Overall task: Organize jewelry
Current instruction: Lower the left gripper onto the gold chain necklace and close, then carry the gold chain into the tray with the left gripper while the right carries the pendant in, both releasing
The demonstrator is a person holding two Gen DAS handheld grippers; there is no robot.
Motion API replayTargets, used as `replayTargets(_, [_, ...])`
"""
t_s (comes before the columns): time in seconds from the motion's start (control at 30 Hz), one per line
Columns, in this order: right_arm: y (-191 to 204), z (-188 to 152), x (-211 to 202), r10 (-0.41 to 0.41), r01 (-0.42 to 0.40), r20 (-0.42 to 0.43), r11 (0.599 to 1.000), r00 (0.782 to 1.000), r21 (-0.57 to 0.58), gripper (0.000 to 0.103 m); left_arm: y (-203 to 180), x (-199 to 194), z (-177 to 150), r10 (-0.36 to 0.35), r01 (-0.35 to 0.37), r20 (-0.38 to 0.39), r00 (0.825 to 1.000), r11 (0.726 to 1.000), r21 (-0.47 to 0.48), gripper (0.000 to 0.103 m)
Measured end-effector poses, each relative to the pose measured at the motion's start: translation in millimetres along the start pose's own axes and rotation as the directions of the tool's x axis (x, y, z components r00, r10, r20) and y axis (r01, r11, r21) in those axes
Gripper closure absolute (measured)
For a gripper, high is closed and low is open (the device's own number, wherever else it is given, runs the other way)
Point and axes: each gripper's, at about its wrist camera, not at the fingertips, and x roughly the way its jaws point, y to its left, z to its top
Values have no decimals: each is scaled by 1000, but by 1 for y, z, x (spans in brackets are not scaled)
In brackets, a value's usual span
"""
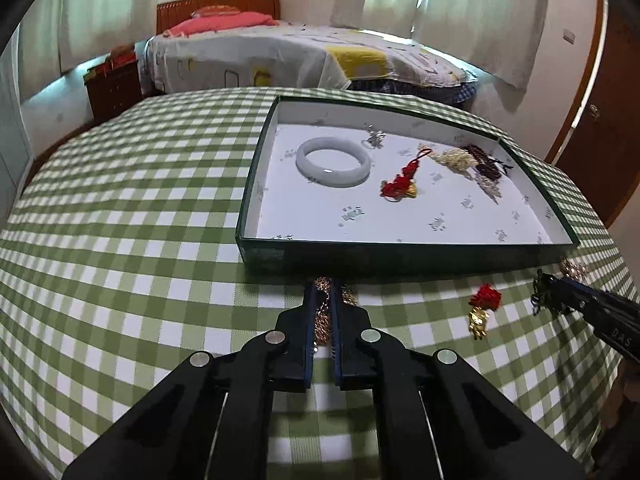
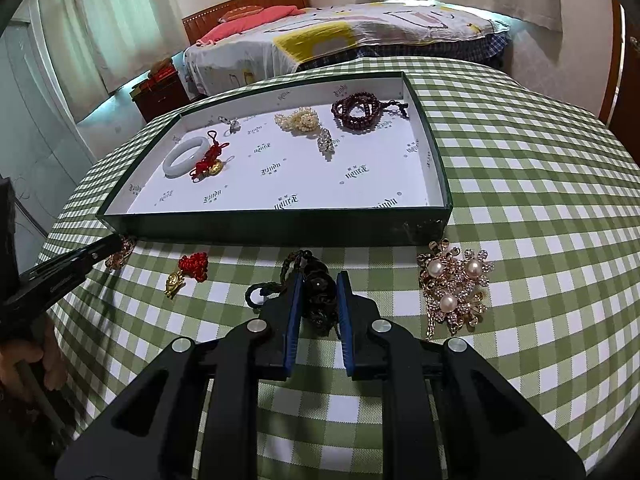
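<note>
Six jewelry pieces in green box (image 2: 280,226): one white bangle (image 2: 186,156), one red knot charm with gold bead (image 2: 208,162), one small silver piece (image 2: 231,124), one pearl strand (image 2: 302,122), one crystal pendant (image 2: 326,142), one dark red bead bracelet (image 2: 358,110).

Four pieces outside on checkered surface (image 2: 540,200), near box front wall:
- one gold chain (image 1: 323,316), pinched in left gripper (image 1: 322,292)
- one black bead bracelet (image 2: 316,292), pinched in right gripper (image 2: 318,280)
- one red-tassel gold charm (image 2: 188,272), loose
- one pearl brooch (image 2: 456,292), loose
</note>
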Motion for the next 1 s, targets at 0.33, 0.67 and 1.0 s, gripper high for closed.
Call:
replayTargets(0.33, [0,0,-4,0,0,8,1000,1000,0,86,-2,-23,-3,-4,4,44,999,1000,4,97])
replayTargets(0.67, [2,1,-16,5,-5,34,1000,999,-5,86,-2,-48,5,-2,2,110,994,1000,-2,98])
replayTargets(1.0, [7,5,-32,12,-11,75,1000,997,-13,86,-6,-68,11,-7,8,160,987,1000,-1,98])
